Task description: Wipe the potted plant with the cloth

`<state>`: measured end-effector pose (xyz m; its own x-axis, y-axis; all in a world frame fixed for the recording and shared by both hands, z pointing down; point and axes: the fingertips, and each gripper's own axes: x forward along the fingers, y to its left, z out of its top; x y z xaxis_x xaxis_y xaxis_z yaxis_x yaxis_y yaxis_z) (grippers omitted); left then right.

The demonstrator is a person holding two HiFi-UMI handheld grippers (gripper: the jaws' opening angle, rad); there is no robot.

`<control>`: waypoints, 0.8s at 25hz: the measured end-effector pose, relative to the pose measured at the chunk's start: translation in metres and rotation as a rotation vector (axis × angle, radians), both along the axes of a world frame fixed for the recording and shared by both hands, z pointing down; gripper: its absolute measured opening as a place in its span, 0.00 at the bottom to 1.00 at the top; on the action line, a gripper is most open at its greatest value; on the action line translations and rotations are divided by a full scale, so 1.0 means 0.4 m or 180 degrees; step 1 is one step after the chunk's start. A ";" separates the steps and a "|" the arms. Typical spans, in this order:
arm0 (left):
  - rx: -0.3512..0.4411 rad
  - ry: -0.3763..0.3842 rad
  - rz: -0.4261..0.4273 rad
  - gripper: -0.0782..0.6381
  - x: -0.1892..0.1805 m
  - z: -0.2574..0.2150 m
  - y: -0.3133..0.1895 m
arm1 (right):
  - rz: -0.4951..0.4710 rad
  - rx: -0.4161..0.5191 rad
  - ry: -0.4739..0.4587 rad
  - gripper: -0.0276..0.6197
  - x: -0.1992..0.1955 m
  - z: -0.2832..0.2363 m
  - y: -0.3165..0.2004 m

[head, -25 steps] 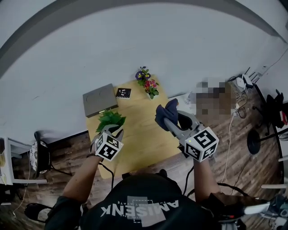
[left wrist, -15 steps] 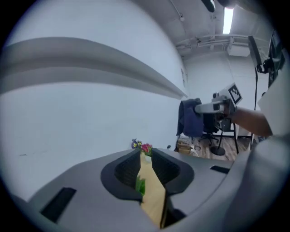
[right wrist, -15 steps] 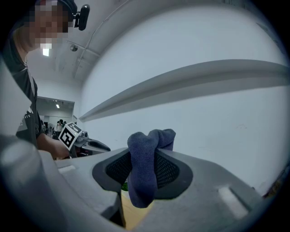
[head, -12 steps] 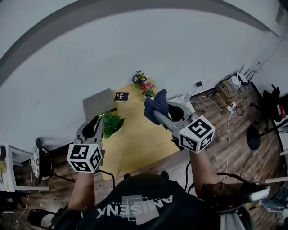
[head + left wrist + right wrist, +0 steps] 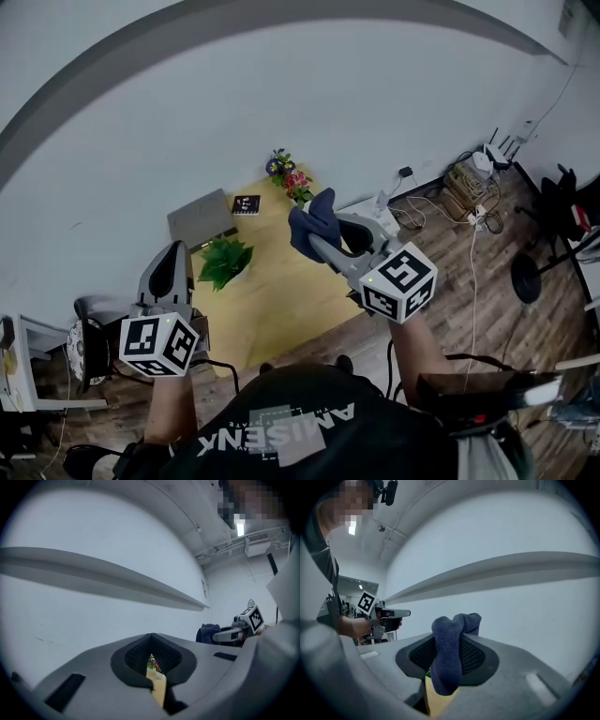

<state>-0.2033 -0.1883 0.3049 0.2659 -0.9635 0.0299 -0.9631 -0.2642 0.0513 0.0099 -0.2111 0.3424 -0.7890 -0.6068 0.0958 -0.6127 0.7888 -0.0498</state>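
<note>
The potted plant, small and leafy green, stands on the yellow table near its left edge. My left gripper is raised to the left of and above the plant, shut with nothing in it; in the left gripper view its jaws meet with only a thin slit between them. My right gripper hovers over the table's right side, shut on a dark blue cloth. The cloth bunches up between the pads in the right gripper view. Nothing touches the plant.
A bunch of artificial flowers stands at the table's far edge, with a small black item and a flat grey box to its left. A chair stands left of the table. Cables lie on the wooden floor at right.
My left gripper was open at the plant; it has lifted well clear of it and closed with nothing between its jaws. The right gripper rose a little with the cloth still in it.
</note>
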 end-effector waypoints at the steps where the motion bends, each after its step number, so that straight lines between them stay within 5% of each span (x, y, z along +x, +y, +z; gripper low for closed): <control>1: -0.0032 -0.0013 0.0010 0.11 0.004 0.005 0.001 | 0.0014 -0.0005 -0.0010 0.24 0.004 0.000 0.002; 20: -0.0287 -0.0122 0.0106 0.11 0.040 0.040 -0.003 | 0.0099 0.0055 0.0073 0.24 0.015 -0.007 0.025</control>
